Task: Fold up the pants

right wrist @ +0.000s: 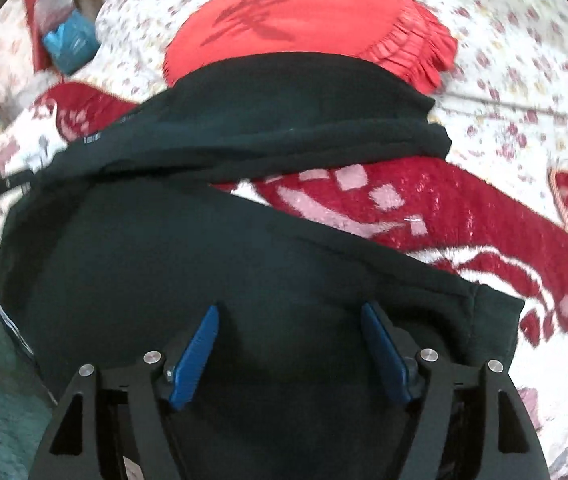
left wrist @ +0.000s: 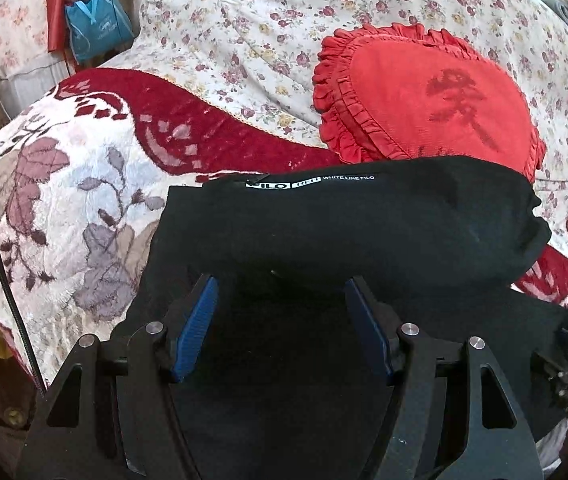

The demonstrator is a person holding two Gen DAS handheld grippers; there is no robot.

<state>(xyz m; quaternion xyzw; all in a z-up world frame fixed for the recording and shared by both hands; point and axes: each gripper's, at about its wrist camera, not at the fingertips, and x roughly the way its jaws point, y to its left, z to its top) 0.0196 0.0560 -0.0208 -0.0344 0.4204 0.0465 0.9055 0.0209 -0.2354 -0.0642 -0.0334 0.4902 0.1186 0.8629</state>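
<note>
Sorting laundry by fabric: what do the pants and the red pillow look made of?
Pants: soft matte black knit, probably cotton jersey; they drape limply without shine. Pillow: thin woven red cloth, possibly cotton or polyester, with a gathered ruffle edge.

Black pants (left wrist: 348, 220) are marked with a white-lettered label strip (left wrist: 310, 182). A red heart-shaped cushion (left wrist: 424, 96) is edged in red ruffles. A cream and dark red blanket (left wrist: 83, 208) is patterned with mauve leaves; the sheet (left wrist: 243, 20) is cream with small red flowers.
</note>
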